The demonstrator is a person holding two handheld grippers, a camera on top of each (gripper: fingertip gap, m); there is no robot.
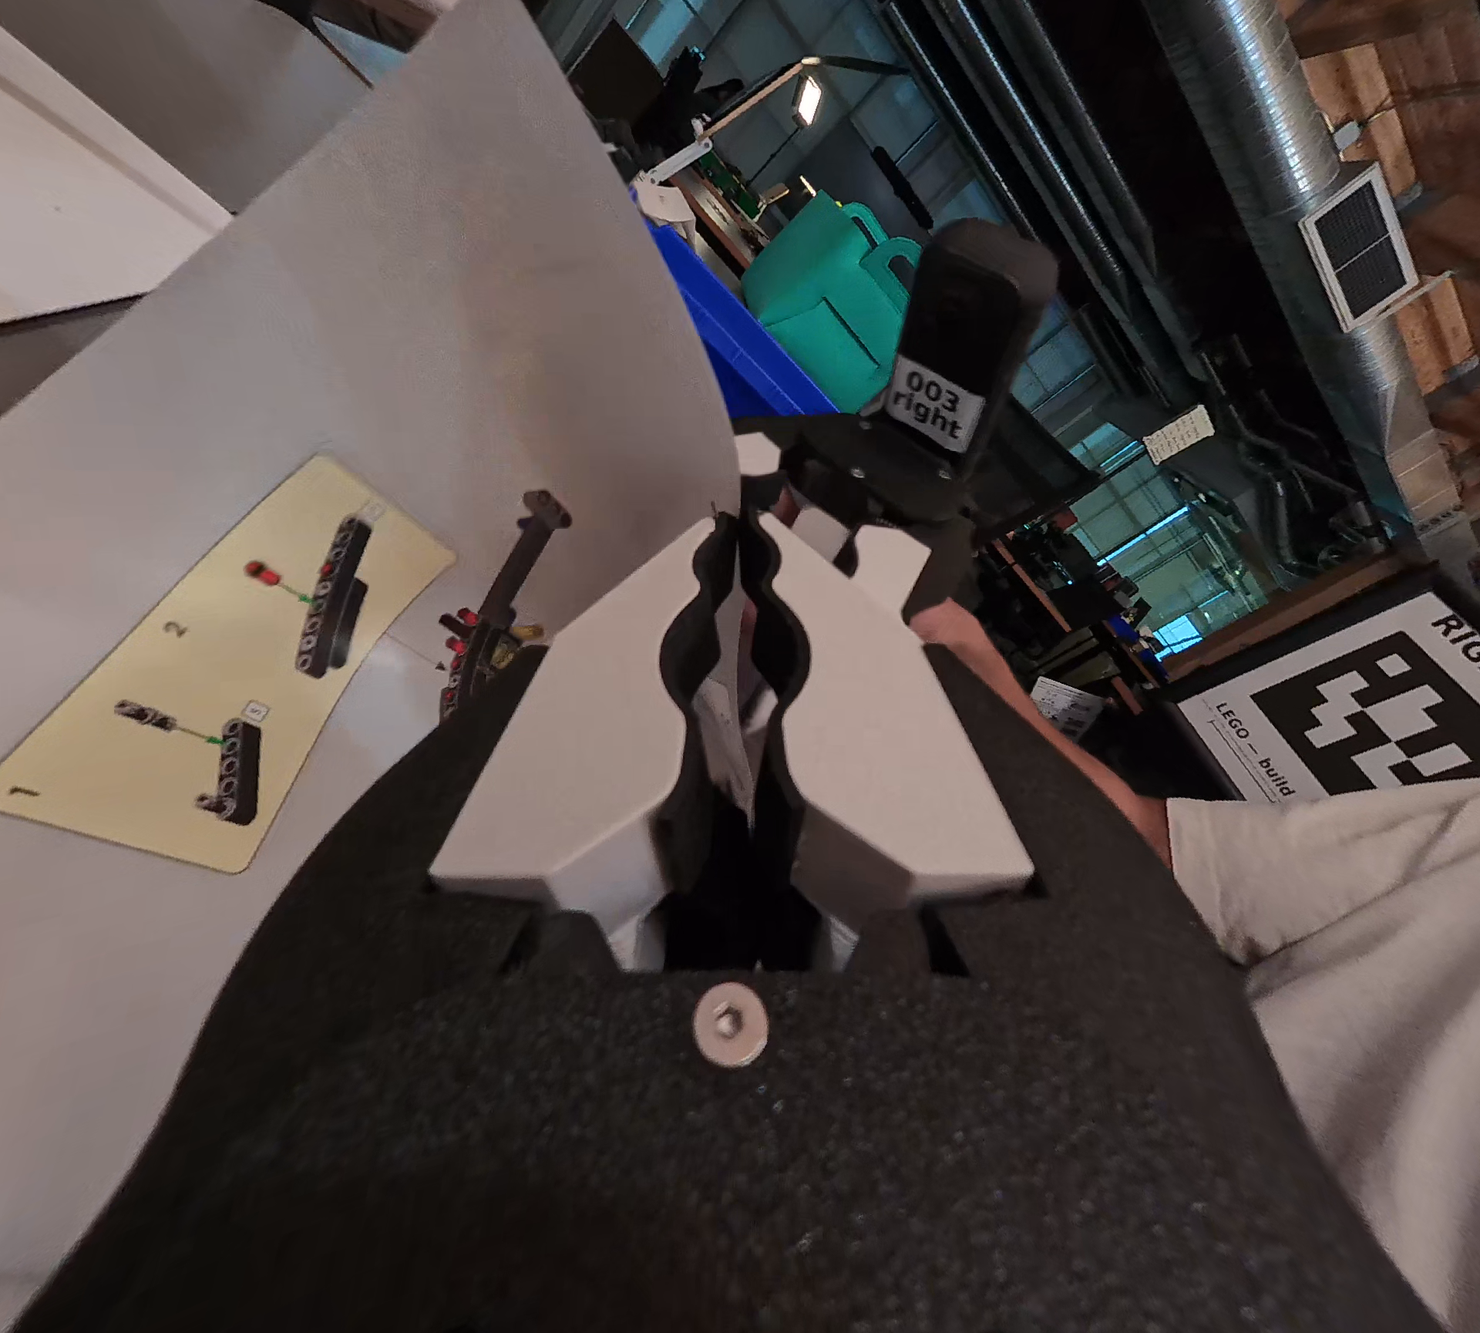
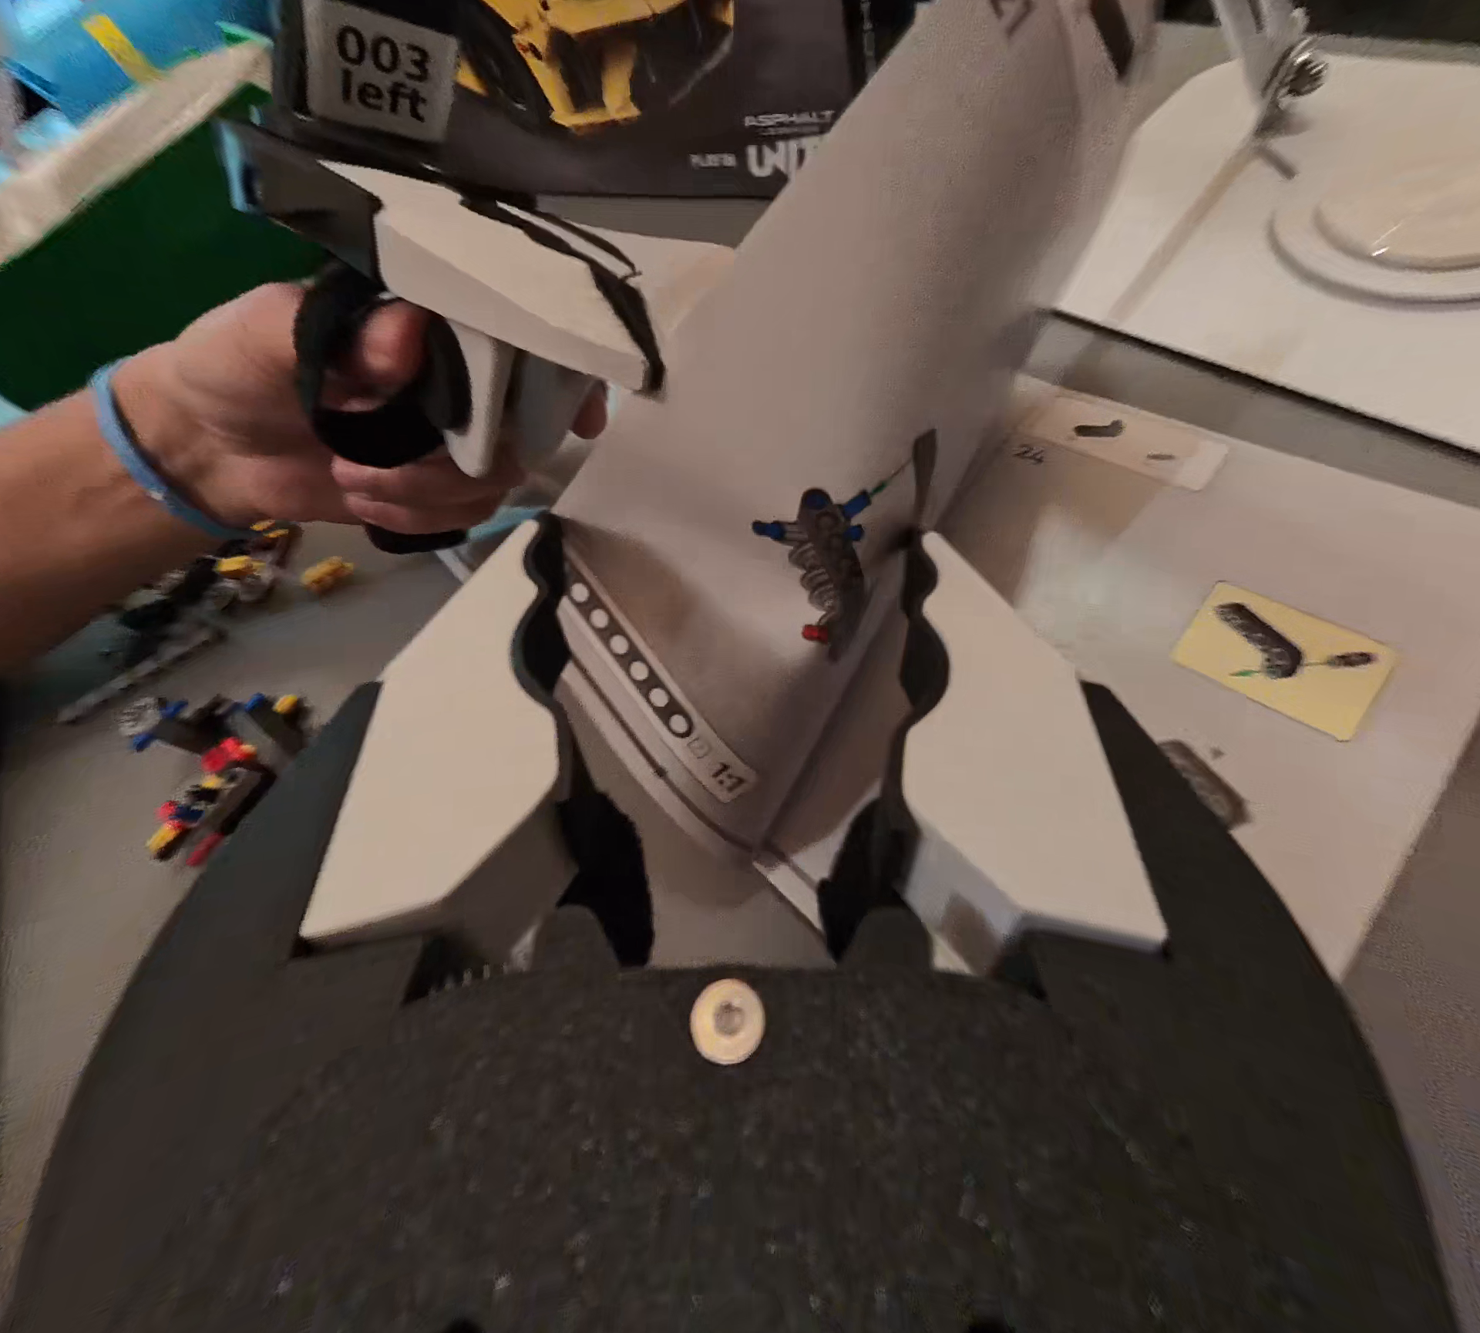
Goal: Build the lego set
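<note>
The open instruction booklet lies on the table. One grey page is lifted and curls upward; it also shows in the right wrist view. My left gripper is shut on that page's edge; in the right wrist view the left gripper pinches the page from the left, held by a hand. My right gripper is open, its fingers on either side of the lower part of the raised page. It shows beyond the page in the left wrist view. Loose lego pieces lie at the left.
The lego set box stands behind the booklet. A green bin is at the far left, a white stand with a round base at the right. A blue bin, teal containers and a black-and-white marker board lie beyond. One gripper's finger ends stand about 4 cm off the other's.
</note>
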